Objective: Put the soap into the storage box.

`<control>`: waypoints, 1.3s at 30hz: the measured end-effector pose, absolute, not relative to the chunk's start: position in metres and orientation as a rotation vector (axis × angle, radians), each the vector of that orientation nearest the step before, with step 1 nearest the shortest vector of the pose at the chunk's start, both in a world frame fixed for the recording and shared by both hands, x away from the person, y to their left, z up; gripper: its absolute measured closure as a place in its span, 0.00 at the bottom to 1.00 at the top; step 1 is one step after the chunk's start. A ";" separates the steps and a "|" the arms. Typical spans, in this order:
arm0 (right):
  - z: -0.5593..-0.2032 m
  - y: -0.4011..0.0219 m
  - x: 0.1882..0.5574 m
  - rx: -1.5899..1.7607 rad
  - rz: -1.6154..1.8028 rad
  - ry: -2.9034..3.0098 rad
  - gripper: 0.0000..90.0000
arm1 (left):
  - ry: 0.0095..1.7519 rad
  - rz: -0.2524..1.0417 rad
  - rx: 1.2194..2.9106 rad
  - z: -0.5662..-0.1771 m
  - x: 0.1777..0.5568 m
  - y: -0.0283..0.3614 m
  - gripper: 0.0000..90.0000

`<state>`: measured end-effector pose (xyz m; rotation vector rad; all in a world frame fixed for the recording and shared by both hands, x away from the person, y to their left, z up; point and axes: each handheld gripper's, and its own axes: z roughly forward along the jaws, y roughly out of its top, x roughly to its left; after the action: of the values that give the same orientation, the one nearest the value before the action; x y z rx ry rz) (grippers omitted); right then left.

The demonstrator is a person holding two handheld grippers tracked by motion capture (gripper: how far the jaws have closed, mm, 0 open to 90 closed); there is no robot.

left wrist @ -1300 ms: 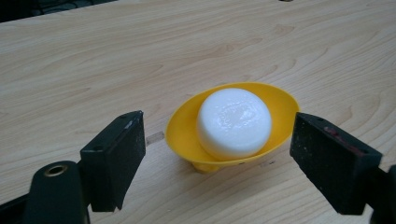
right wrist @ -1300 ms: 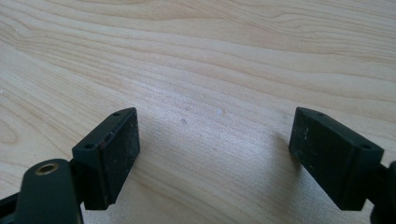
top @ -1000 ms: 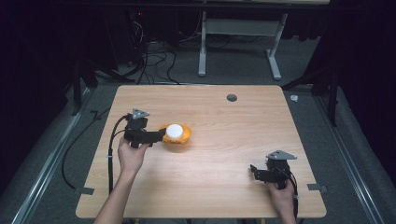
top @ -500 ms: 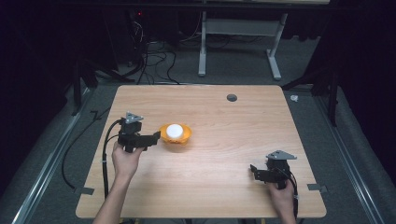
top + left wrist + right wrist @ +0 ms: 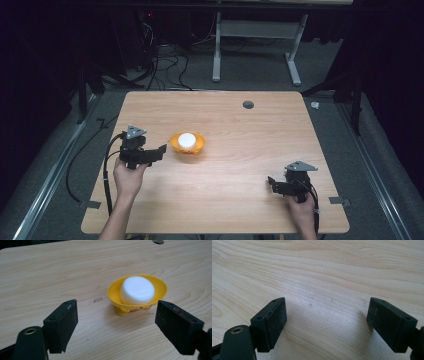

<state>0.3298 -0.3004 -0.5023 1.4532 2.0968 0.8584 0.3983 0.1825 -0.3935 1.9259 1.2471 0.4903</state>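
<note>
The left tongs (image 5: 161, 149), jaws apart, had been drawn back from the yellow dish (image 5: 137, 293); the white puck (image 5: 137, 290) was judged delivered.

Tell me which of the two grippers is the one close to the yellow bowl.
The left gripper, jaws open and aimed at the yellow plastic bowl holding a white round foam puck. The right gripper sits far off, near the wooden table's right front corner.

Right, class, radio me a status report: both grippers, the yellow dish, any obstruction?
Left gripper open, short of yellow dish. White puck in dish. Right gripper open over bare table. Nothing in the way.
</note>
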 end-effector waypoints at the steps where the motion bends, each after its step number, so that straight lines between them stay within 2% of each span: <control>1: -0.502 -0.300 0.330 1.452 0.858 2.097 0.19 | 1.248 0.485 1.924 -0.394 0.398 0.184 0.21; 39: -0.502 -0.300 0.330 1.452 0.857 2.097 0.19 | 1.285 0.449 1.864 -0.410 0.362 0.212 0.21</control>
<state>0.3297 -0.3002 -0.5023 1.4522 2.0970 0.8571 0.3616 0.2124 -0.4096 1.8643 1.2854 0.4495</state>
